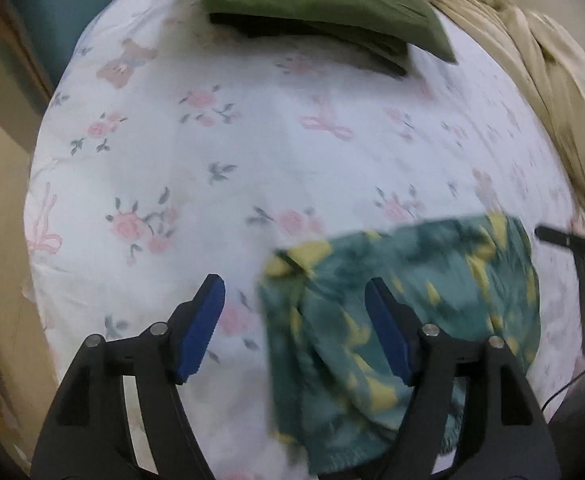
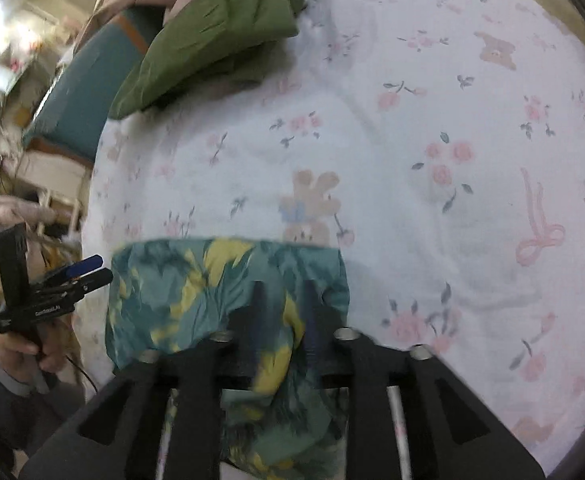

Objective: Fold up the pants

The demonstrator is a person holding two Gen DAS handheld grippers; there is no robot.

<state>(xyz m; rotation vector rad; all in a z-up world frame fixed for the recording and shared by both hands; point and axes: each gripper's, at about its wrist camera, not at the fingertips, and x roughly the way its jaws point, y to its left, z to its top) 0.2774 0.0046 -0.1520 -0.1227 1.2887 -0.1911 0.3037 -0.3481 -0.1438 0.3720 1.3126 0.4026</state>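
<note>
1. Your right gripper [image 2: 282, 312] is clamping a bunched fold of the pants [image 2: 196, 280], jaws nearly together with cloth between them.
2. Your left gripper [image 1: 294, 328] is hanging wide open and gripping nothing; its right finger is sitting over the pants' edge, its left finger over bare sheet [image 1: 212, 140].
3. The pants, teal with yellow print, are lying in a compact, roughly folded bundle at the near edge of the bed, directly under both grippers.
4. Judging by the wrinkles and drape, you're handling thin, light, limp cloth: no stiffness, so layers are likely to slide apart if you lift from one point only.
5. You're best pinching at a folded edge or corner, through all layers, with the left taking the free corner opposite the right's hold.
6. Farther back, a folded green garment [image 1: 320, 4] is lying well apart from the pants.
7. Beyond it, a beige blanket [image 1: 532, 52] is bunching along the far side.
</note>
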